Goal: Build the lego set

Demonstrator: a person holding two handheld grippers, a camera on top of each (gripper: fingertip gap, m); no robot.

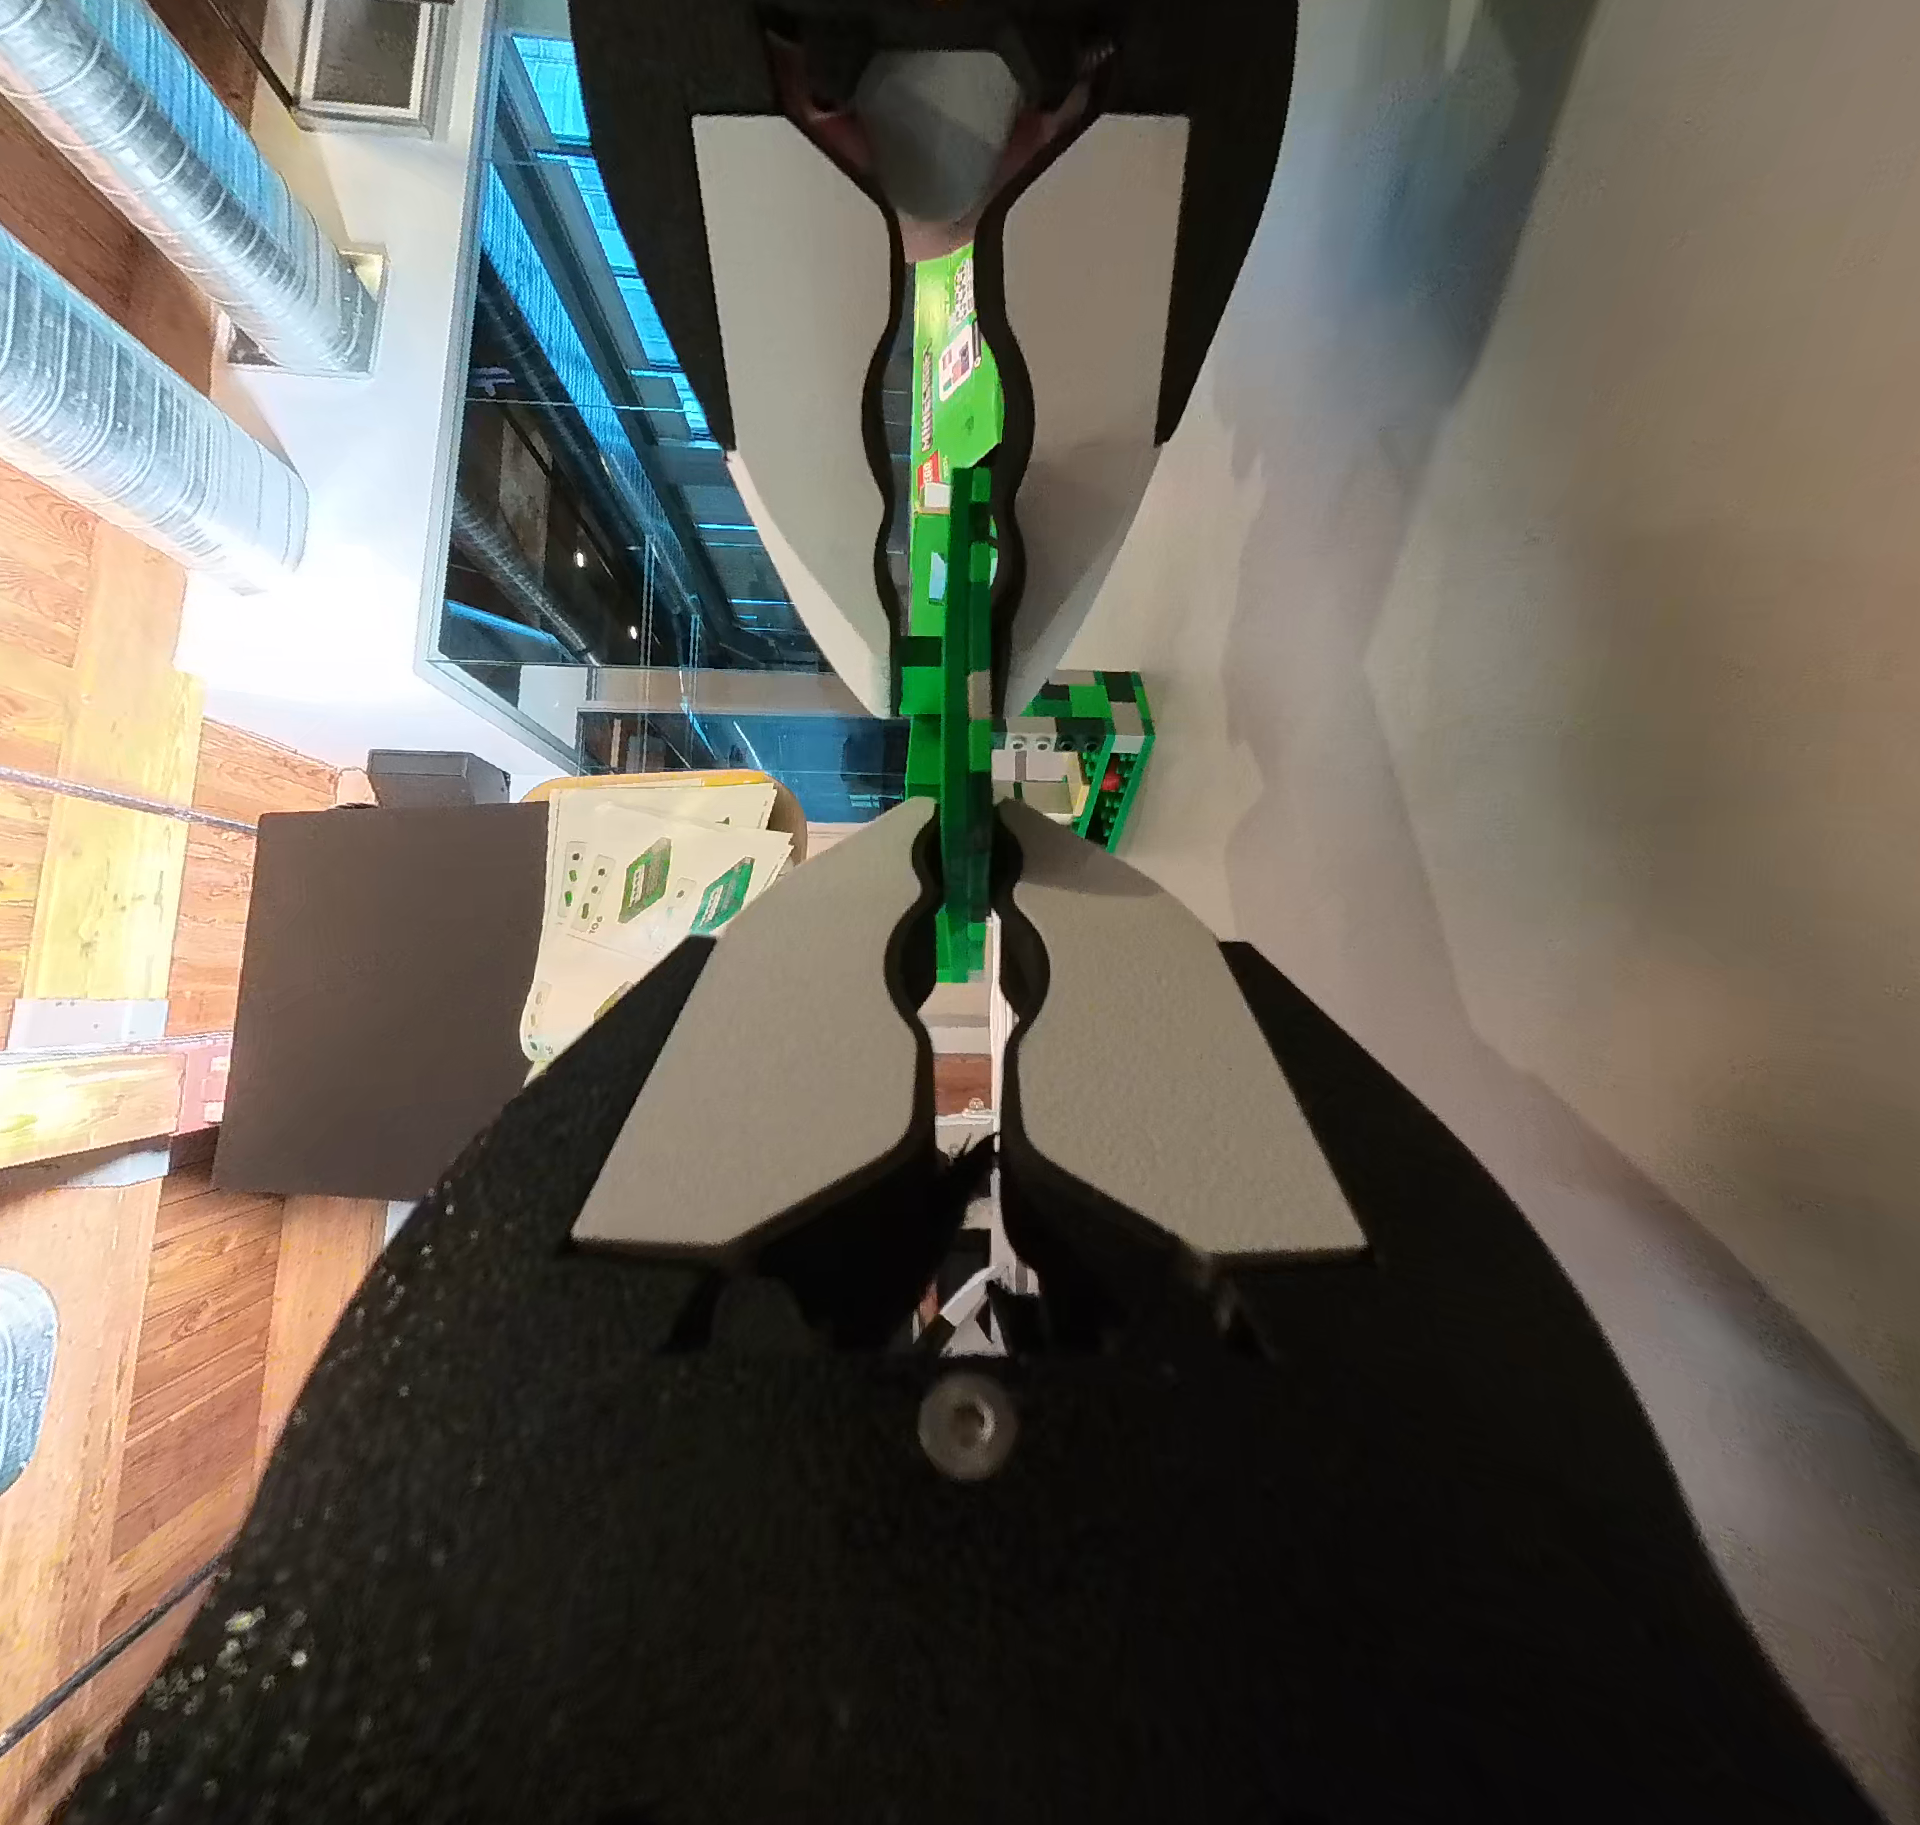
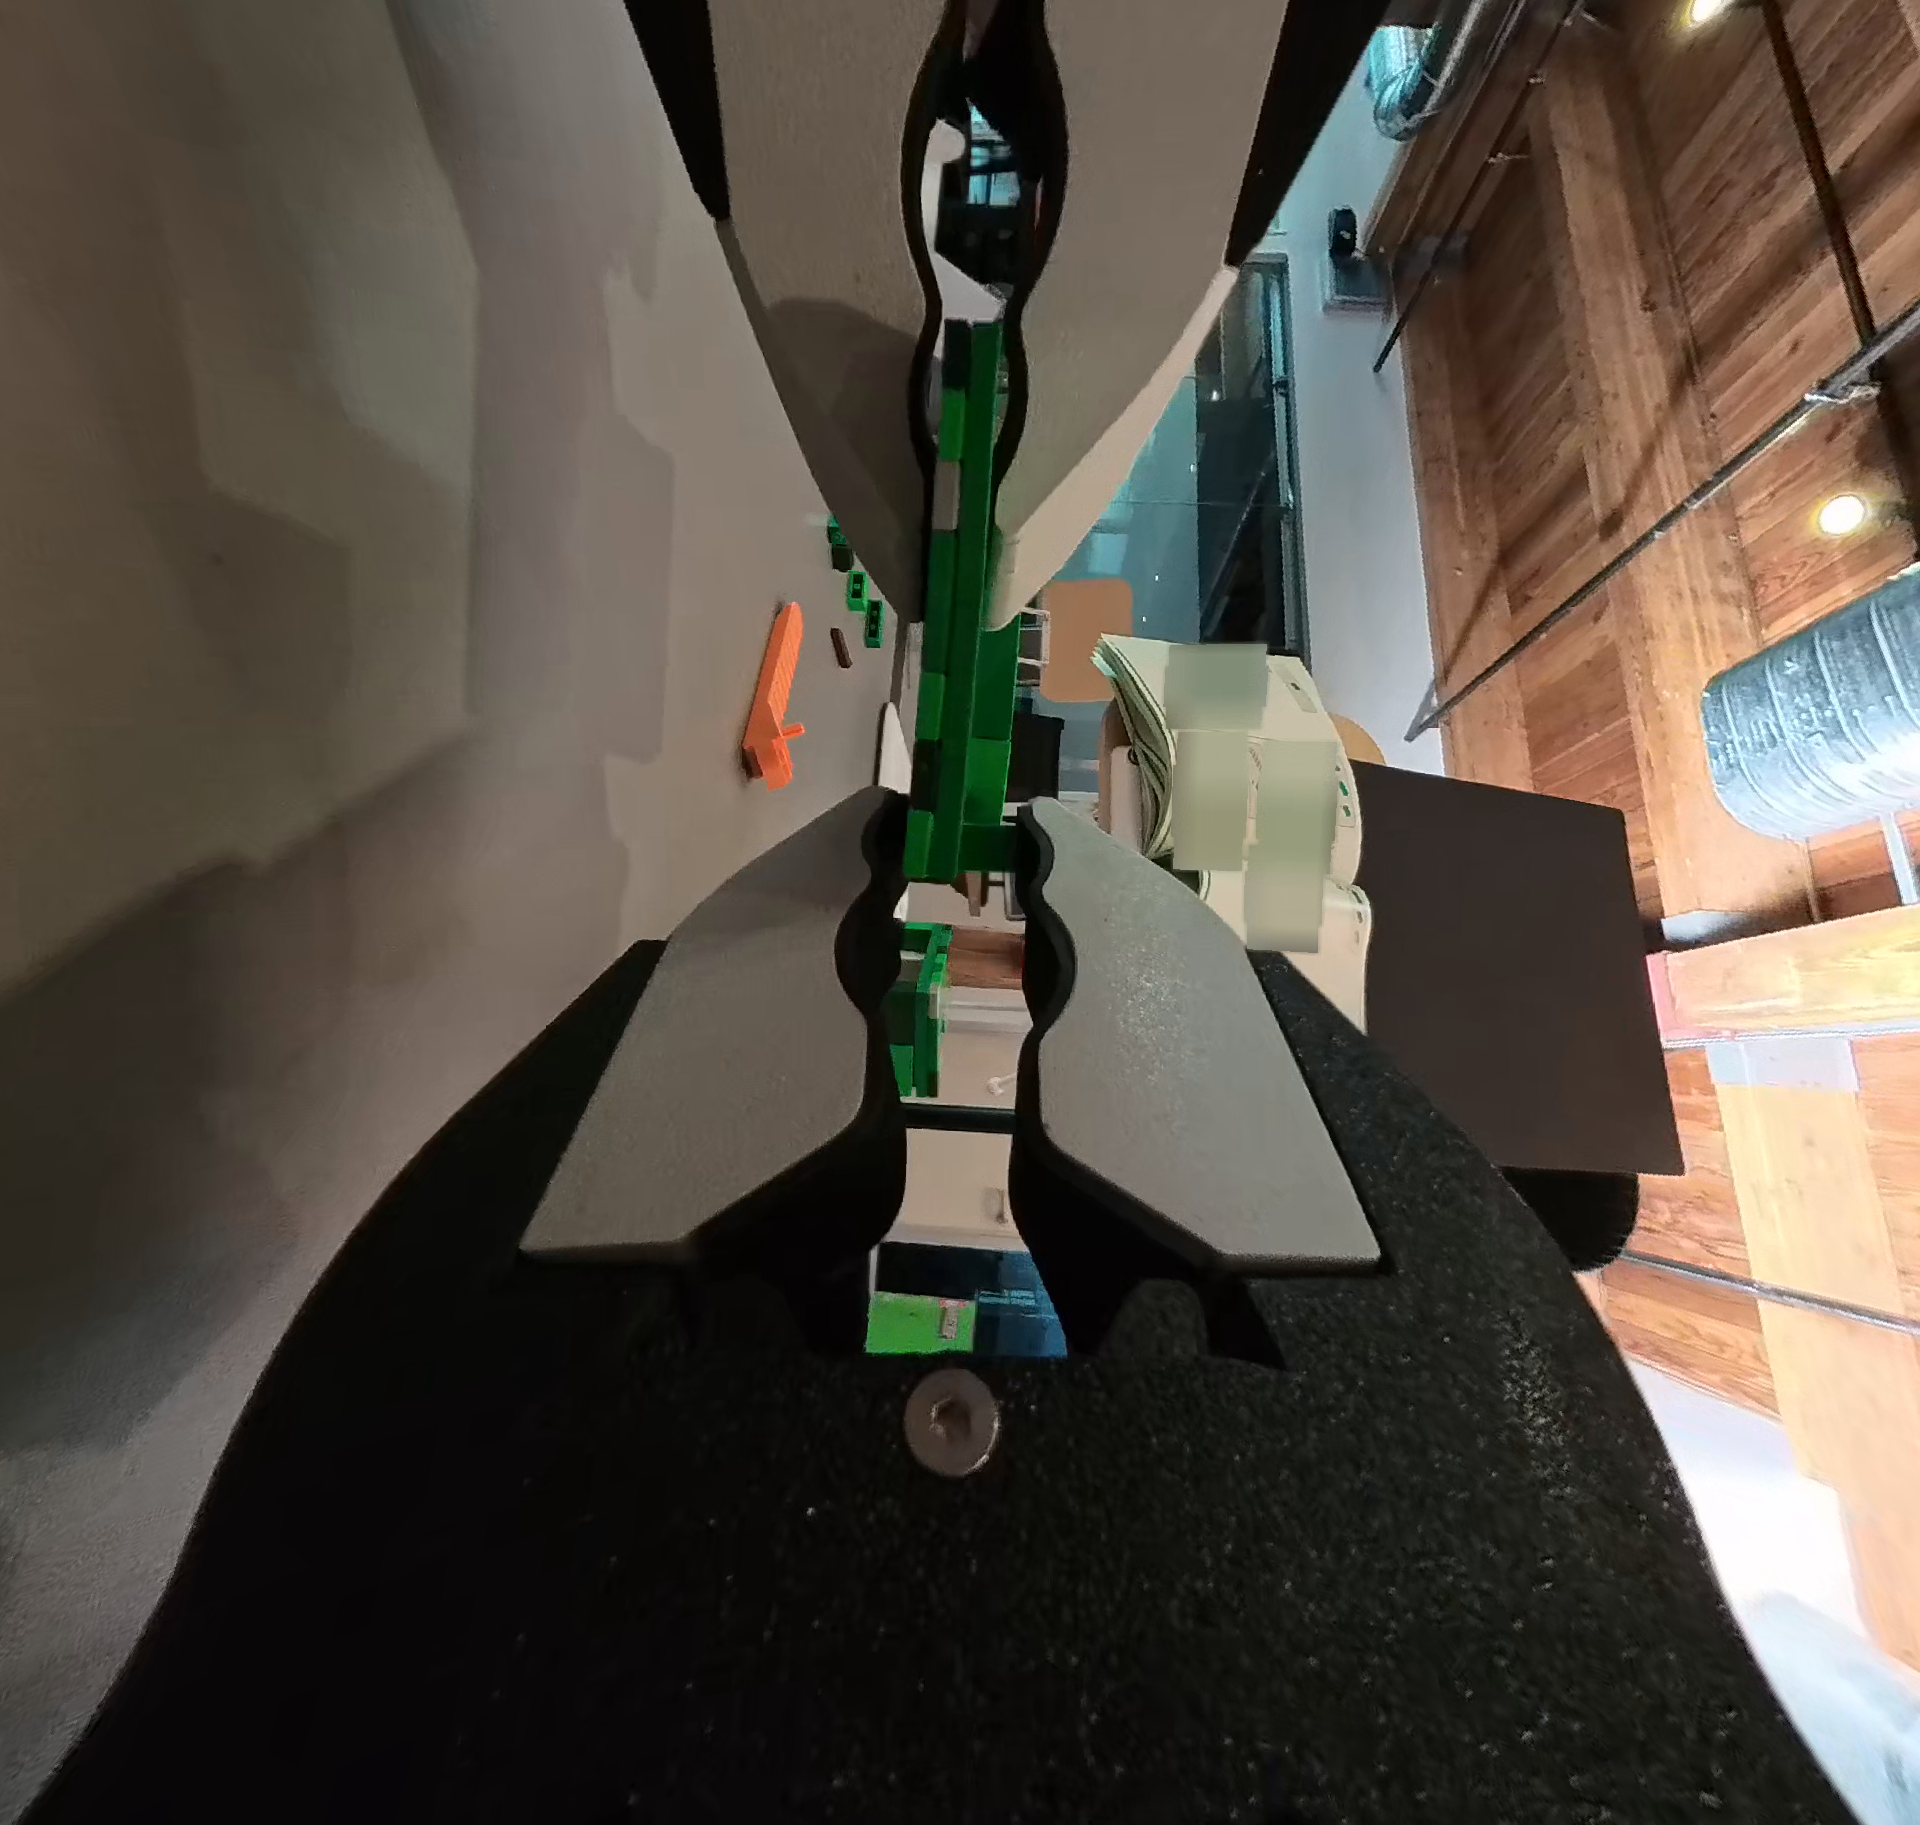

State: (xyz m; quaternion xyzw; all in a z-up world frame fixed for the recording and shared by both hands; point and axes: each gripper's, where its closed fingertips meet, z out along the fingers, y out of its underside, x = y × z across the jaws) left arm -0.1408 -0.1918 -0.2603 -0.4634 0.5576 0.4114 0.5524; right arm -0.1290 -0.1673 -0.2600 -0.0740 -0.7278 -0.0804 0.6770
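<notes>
A flat green Lego panel (image 1: 961,736) made of light and dark green pieces is held edge-on between both grippers above the white table (image 1: 1455,840). My left gripper (image 1: 964,819) is shut on its near end. My right gripper (image 1: 948,705) faces it from the far side, shut on the other end. In the right wrist view my right gripper (image 2: 956,807) clamps the panel (image 2: 961,632) and the left gripper (image 2: 953,620) grips it from above. A partly built green, grey and white Lego block (image 1: 1081,767) stands on the table behind the panel.
A green set box (image 1: 956,352) lies beyond the panel. An open instruction booklet (image 1: 665,871) leans on a dark stand (image 1: 395,996). An orange brick separator (image 2: 774,700), a few small green bricks (image 2: 857,580) and a small brown piece (image 2: 840,648) lie on the table (image 2: 416,632). Left and right tips are no more than a few centimetres apart.
</notes>
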